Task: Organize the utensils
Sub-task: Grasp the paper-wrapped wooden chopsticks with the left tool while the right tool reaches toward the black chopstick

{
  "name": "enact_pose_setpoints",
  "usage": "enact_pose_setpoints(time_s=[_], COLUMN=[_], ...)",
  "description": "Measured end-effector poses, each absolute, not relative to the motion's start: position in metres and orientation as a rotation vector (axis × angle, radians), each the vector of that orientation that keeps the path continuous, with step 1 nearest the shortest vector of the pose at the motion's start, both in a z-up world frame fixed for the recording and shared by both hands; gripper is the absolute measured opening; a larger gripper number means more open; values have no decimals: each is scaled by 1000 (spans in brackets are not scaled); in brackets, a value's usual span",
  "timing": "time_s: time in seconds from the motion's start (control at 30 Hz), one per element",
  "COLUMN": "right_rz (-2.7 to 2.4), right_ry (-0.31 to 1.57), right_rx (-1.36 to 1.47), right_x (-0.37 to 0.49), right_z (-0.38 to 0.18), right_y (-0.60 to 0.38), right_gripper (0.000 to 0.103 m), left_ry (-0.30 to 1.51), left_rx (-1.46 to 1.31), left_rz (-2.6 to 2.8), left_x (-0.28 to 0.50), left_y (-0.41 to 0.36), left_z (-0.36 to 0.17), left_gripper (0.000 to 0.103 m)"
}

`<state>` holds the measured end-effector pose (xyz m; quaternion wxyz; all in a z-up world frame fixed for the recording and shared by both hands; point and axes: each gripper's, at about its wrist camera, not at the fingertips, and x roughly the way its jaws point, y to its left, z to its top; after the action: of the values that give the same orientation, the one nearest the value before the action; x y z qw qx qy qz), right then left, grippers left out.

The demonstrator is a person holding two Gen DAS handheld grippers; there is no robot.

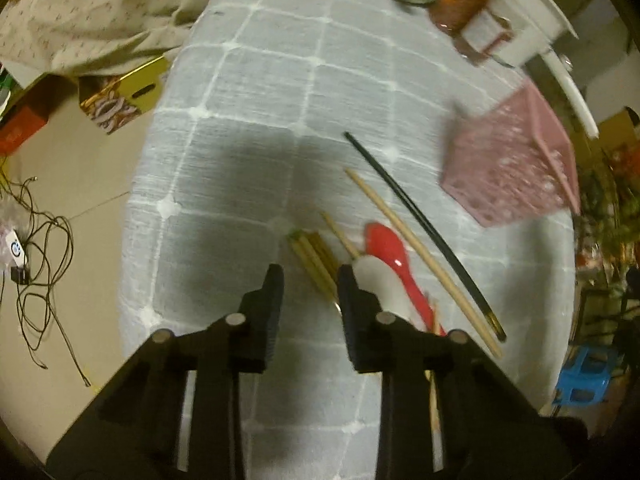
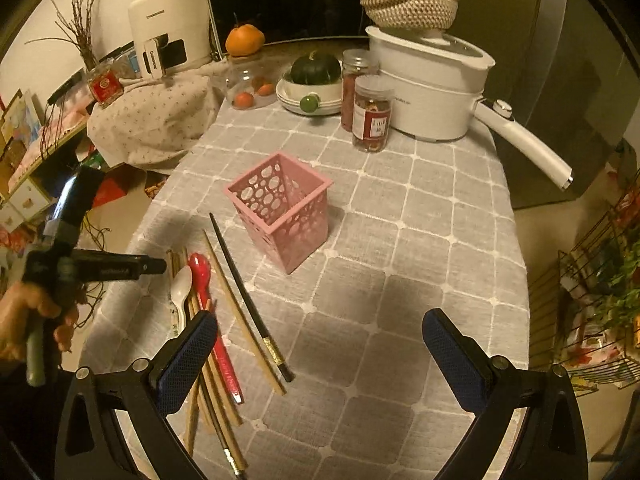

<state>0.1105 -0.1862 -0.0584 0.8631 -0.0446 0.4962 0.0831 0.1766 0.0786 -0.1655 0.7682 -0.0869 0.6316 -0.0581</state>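
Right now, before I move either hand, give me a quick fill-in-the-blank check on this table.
1. The perforated holder is coloured ____.
2. Inside, the holder holds ____ utensils.
3. Beside the white spoon lies a spoon coloured ____.
4. The right gripper has its jaws ____.

Missing words: pink; no; red; open
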Motion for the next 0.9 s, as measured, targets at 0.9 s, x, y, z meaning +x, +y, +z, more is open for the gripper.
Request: enact_pose_setpoints(time_s=[0.9], right_rz=[258], right_ry=[1159], right_rx=[-75], right_x=[108], right_z=[-102], right_y=[-168], right_gripper=[102], left_ry=[1376], left_rx=[-62], left_rz=[-104], left_x=[186], left_y=[70], left_z=[-175], left_gripper=[11])
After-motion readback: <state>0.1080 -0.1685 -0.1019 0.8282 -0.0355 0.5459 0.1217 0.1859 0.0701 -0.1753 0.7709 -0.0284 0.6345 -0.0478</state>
